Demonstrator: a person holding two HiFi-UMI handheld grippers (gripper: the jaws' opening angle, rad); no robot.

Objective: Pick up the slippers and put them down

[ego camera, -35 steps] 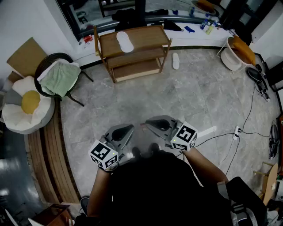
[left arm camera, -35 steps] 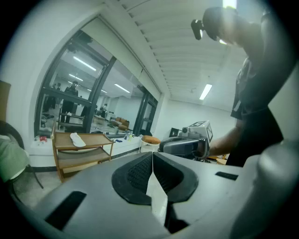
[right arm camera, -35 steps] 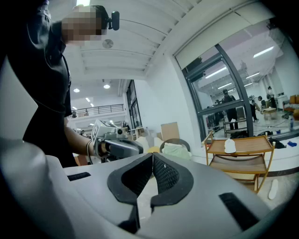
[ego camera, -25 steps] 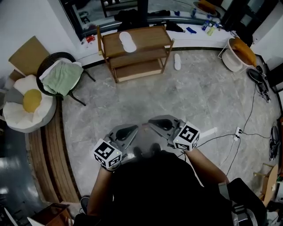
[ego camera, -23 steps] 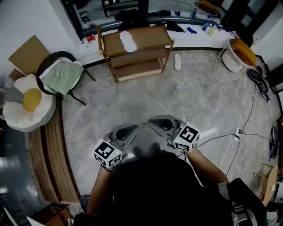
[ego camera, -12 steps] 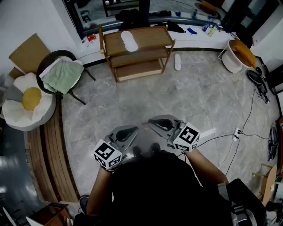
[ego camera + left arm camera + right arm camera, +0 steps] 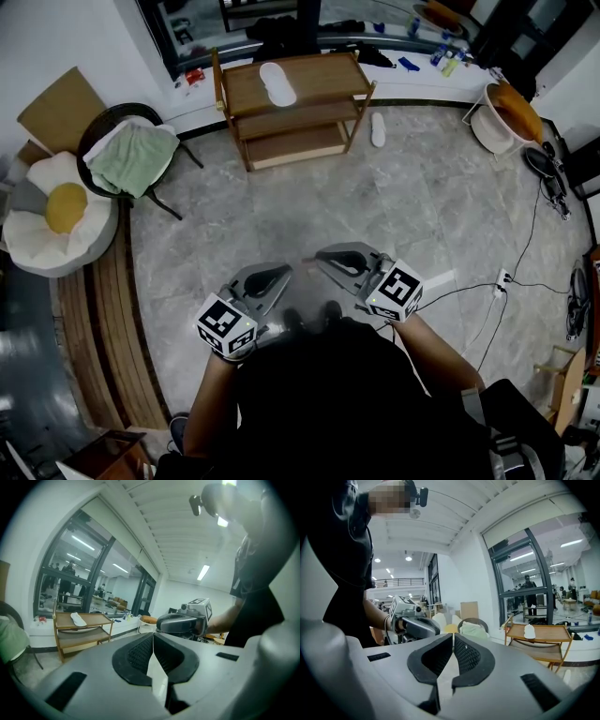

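Grey floor (image 7: pixel 375 216) separates left gripper (image 7: pixel 284 271) and right gripper (image 7: pixel 319 258), both closed and empty, from upper-centre wooden rack (image 7: pixel 323 80); white slipper (image 7: pixel 277 82) lies on top, second slipper (image 7: pixel 377 129) on the floor just right of it.

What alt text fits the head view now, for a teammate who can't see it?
The left gripper and right gripper are shut and empty, well short of the slippers. One white slipper lies atop the wooden shelf; the other slipper lies on the floor beside it.
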